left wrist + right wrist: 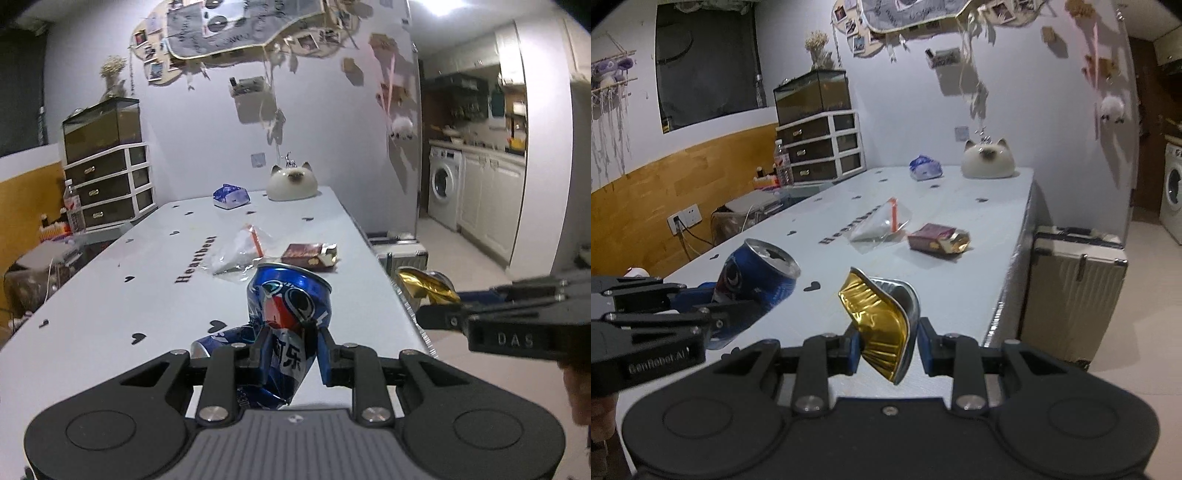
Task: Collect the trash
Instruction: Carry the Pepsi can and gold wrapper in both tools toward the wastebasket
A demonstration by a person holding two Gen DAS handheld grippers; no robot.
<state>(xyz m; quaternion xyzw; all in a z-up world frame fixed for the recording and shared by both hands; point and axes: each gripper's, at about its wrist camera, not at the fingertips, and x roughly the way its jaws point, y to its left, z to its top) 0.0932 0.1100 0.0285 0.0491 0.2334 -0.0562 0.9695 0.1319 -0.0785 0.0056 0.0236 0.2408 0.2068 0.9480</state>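
Observation:
My left gripper (291, 354) is shut on a crushed blue Pepsi can (288, 306) and holds it above the near end of the white table (110, 295). The can also shows in the right wrist view (757, 277). My right gripper (886, 350) is shut on a crumpled gold foil tray (879, 317), held at the table's right edge; it also shows in the left wrist view (424, 286). On the table lie a clear plastic bag with an orange strip (240, 251), a brown snack wrapper (310, 254) and a blue crumpled packet (231, 195).
A white cat-shaped ornament (291, 182) stands at the table's far end. A silver suitcase (1075, 288) stands on the floor right of the table. A drawer unit with a fish tank (107, 162) is at the far left. A washing machine (445, 184) is far right.

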